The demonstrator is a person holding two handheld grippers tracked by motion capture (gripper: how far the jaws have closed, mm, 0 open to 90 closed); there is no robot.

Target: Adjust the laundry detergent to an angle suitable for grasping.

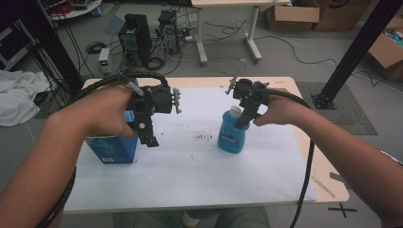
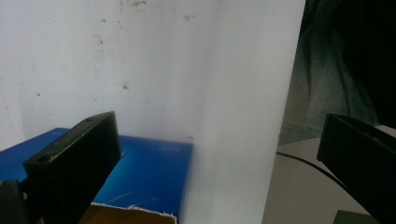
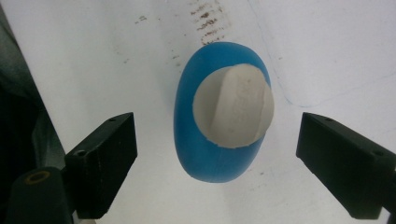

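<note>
White table sheet (image 1: 190, 166): capped blue bottle (image 1: 233, 135), blue box (image 1: 111, 148), contents apparently hidden.

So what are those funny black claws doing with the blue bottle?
A person holds a claw-like gripper in each hand at a table. The right gripper hangs just above a blue bottle with a white cap, which stands upright on the white mat. Its jaws are open on either side of the cap, not touching it. The left gripper hovers, open, over a blue box and grips nothing.
</note>
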